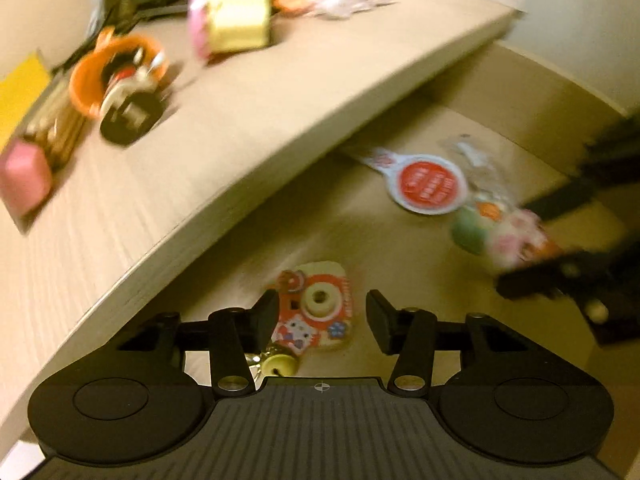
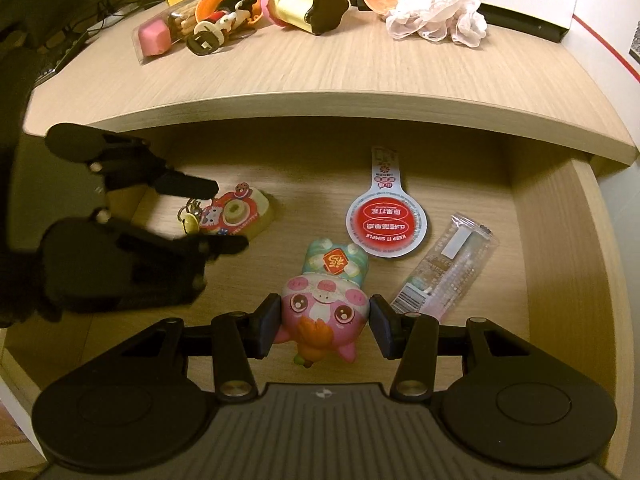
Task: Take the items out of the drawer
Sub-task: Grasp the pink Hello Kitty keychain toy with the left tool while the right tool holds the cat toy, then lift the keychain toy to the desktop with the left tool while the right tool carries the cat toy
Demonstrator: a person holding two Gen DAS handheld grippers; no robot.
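The wooden drawer (image 2: 560,264) stands pulled out under the desk top (image 2: 320,68). In the right wrist view a pink pig toy (image 2: 324,304) with a teal top lies on the drawer floor, and my right gripper (image 2: 325,325) is shut on its head, both pads against its sides. That gripper (image 1: 516,244) appears blurred at the right of the left wrist view. My left gripper (image 1: 322,318) is open and straddles a red and cream camera-shaped keychain toy (image 1: 316,312); the right pad stands clear of it. From the right wrist the left gripper (image 2: 230,217) shows over this toy (image 2: 240,212).
A round red-and-white label (image 2: 386,226) and a clear wrapped packet (image 2: 444,268) lie in the drawer's right half. On the desk top sit a pink block pack (image 2: 154,38), an orange cup with a figurine (image 2: 224,8), a pink and yellow container (image 2: 304,0) and white mesh (image 2: 436,12).
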